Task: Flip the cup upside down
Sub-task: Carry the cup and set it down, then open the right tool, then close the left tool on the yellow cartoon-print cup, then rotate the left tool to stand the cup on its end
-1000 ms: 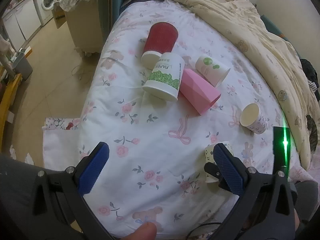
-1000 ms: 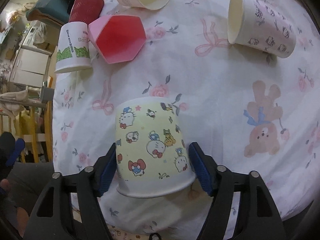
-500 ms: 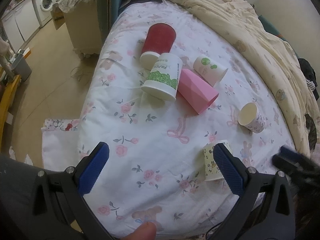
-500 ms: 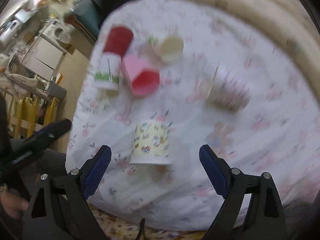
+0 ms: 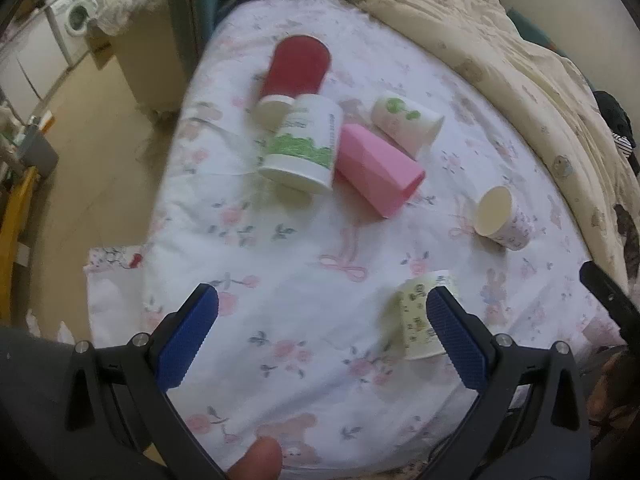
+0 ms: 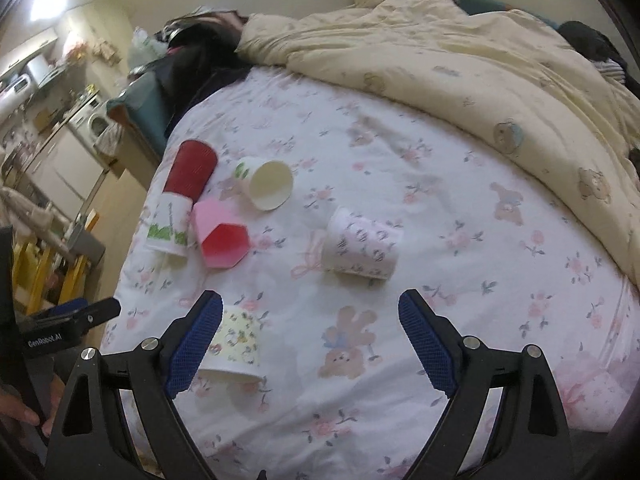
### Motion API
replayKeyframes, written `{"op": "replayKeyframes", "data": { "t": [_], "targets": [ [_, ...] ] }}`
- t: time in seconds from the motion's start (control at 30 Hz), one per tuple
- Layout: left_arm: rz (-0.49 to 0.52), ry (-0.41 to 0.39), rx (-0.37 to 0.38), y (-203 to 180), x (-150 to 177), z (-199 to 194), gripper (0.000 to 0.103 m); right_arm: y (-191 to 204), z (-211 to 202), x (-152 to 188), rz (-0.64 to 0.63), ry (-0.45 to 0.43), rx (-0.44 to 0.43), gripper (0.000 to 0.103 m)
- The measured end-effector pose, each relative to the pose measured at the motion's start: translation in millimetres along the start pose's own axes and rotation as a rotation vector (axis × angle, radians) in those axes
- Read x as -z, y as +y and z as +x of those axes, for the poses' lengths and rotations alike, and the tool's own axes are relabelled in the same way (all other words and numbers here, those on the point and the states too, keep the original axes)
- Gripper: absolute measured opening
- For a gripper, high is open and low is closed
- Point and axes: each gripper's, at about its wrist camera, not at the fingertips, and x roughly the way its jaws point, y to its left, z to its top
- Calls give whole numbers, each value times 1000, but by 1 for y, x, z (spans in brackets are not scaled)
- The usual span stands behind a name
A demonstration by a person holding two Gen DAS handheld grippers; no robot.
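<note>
yellow cartoon cup [image 6: 236, 346]: stands mouth-down on the floral bedsheet [image 6: 460, 208] at about 7 o'clock in the right wrist view, wide rim on the fabric, closed base up. In the left wrist view it shows at about 4 o'clock [image 5: 420, 320], partly behind a blue pad.

right gripper [image 6: 310, 340]: jaws spread wide, holding nothing. A second ago it was clamped around this cup; now it has let go and backed up and away, so the cup sits off beside its left finger and not between the pads.

left gripper [image 5: 322, 330]: also wide and empty (it hasn't really moved or done anything in this stretch), hovering over the near edge of the bed.

what that means: the flip looks done to me. The cup stays upside down without support, though the soft bedding could let it tip.

other cups: the Hello Kitty cup [image 6: 360, 246] lies on its side near centre. Up at 10 o'clock sit the red ribbed cup [image 6: 192, 172], the green-print paper cup [image 6: 168, 226], the pink faceted cup [image 6: 220, 236] and the white cup with green dots [image 6: 266, 184], bunched together, most of them tipped over.

cream duvet [image 6: 460, 64]: piled along 12 to 3 o'clock, well apart from the cups.
</note>
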Motion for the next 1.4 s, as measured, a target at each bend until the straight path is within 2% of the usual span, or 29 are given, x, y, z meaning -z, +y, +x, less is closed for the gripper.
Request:
{"op": "replayKeyframes", "data": {
  "t": [0.13, 0.2, 0.27, 0.43, 0.5, 0.57, 0.67, 0.83, 1.03, 1.1, 1.23, 1.4],
  "targets": [
    [7, 92, 29, -17, -9, 11, 102, -18, -2, 1, 72, 3, 13, 92],
    [-43, 176, 65, -25, -12, 21, 101, -24, -4, 0, 94, -4, 17, 92],
    [-69, 221, 99, -35, -15, 28, 98, -29, -5, 0, 111, -8, 15, 92],
    [-64, 318, 91, -66, -19, 55, 91, -38, -1, 0, 147, 24, 40, 92],
    [-54, 342, 78, -75, -18, 65, 88, -45, 0, 1, 184, 39, 21, 92],
    [-44, 359, 55, -82, -17, 74, 88, -51, 2, 1, 209, 49, 18, 92],
    [-50, 380, 21, -86, -14, 88, 79, -56, 3, 2, 229, 61, 13, 92],
    [-45, 417, -7, -92, -8, 107, 77, -57, 7, 3, 228, 80, 11, 92],
    [-62, 439, -3, -89, -4, 119, 73, -53, 10, 4, 217, 95, -1, 92],
    [-71, 438, 19, -87, -3, 119, 54, -52, 11, 4, 212, 98, 3, 92],
    [-71, 427, 49, -88, -3, 108, 54, -51, 12, 4, 209, 104, 9, 92],
    [1, 390, 62, -90, -10, 80, 54, -48, 14, 4, 192, 111, 12, 92]
  ]
}}
